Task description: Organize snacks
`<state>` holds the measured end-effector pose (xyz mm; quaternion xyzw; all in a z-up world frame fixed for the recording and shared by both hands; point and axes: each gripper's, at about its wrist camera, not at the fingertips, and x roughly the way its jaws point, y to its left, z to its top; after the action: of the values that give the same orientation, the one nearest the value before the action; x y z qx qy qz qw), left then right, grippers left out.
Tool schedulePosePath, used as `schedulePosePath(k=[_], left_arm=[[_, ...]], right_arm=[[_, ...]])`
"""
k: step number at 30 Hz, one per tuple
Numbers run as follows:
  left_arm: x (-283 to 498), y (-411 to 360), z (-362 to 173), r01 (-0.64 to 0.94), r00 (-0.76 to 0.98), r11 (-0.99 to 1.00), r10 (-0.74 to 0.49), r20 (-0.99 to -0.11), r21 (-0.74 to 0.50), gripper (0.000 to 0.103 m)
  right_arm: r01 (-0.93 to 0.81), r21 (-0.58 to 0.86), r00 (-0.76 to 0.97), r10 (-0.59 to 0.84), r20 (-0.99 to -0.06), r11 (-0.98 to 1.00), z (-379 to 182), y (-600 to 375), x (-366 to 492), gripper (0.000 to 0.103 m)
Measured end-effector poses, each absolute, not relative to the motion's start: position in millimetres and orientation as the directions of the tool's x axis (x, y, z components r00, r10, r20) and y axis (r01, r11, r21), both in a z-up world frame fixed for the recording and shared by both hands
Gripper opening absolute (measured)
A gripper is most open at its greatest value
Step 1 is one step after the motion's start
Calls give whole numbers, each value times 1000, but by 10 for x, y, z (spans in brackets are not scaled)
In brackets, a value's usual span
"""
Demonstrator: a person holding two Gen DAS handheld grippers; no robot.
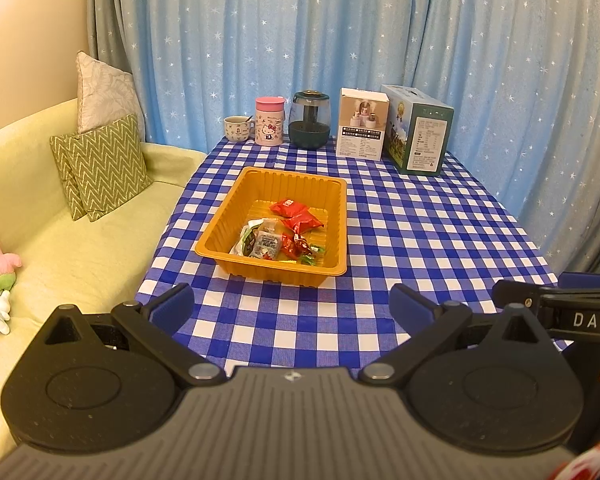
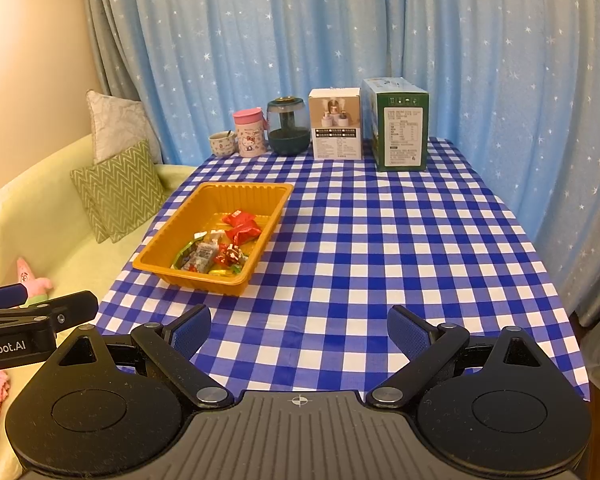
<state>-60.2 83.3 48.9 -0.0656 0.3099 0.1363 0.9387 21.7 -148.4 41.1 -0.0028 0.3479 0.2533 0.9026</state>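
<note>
Left hand-held gripper agape | snacks in tray ahead

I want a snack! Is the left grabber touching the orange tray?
Apart. The left wrist view shows checkered tablecloth between the open left gripper and the orange tray.

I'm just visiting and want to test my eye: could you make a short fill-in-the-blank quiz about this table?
1. The wrapped snacks lie inside the ribbed plastic tray, whose colour is ____.
2. The checked tablecloth is white and ____.
3. Both the left gripper and the right gripper hold ____.
4. The pink-lidded cartoon-cat tumbler stands between the small ceramic mug and the dark green ____.

Missing words: orange; blue; nothing; jar
</note>
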Motion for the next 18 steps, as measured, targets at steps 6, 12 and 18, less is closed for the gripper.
schedulePosePath(k=[6, 12, 18], left_arm=[[-601, 836, 493, -296, 771, 954, 215, -599, -38, 103], [-602, 835, 491, -296, 771, 954, 214, -600, -39, 103], [-608, 823, 468, -296, 771, 954, 214, -600, -39, 103]], right_arm=[[-460, 170, 630, 455, -629, 871, 408, -1485, 216, 94], [-459, 170, 630, 455, -630, 872, 405, -1489, 225, 94], [-458, 172, 630, 455, -629, 872, 400, -1497, 231, 94]])
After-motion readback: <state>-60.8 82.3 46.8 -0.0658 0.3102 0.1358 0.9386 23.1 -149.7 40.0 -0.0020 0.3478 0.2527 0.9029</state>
